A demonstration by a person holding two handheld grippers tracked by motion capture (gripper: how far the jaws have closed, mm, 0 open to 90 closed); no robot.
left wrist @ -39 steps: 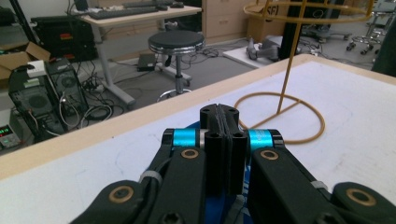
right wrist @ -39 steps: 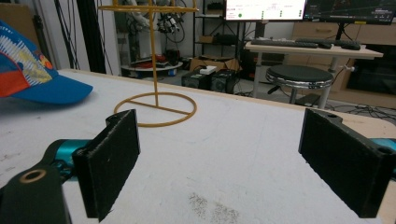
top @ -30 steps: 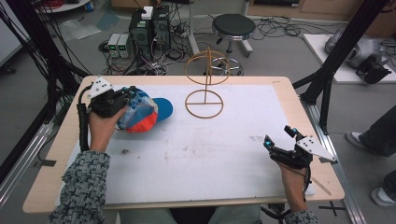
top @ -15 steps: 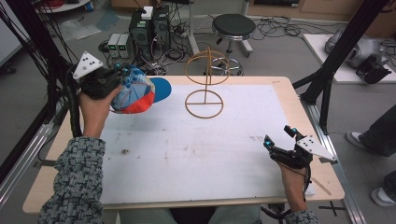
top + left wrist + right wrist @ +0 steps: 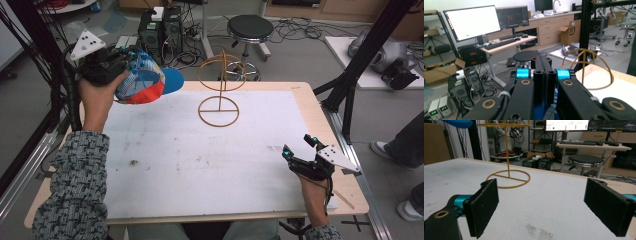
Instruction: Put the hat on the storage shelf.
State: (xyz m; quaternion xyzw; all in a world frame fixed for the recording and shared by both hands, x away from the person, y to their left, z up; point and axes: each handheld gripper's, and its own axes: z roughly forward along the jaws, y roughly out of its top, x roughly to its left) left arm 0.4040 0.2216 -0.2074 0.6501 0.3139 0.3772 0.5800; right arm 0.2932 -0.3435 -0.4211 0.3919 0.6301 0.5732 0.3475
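White table (image 5: 210, 165) mostly bare; cap (image 5: 142, 82) now lifted clear of it at far left, pinched in closed left gripper (image 5: 107, 65), higher than a second ago; wire stand (image 5: 220, 90) just beside, likely next target; right gripper (image 5: 300, 150) gaping, empty, unmoved.

Even, diffuse room light falls on all three views, with only faint shadows on the white table (image 5: 165, 165). The bright monitor (image 5: 472, 22) at upper left of the left gripper view is blown out. Near jaws look soft; all pictures are grainy and slightly blurred.
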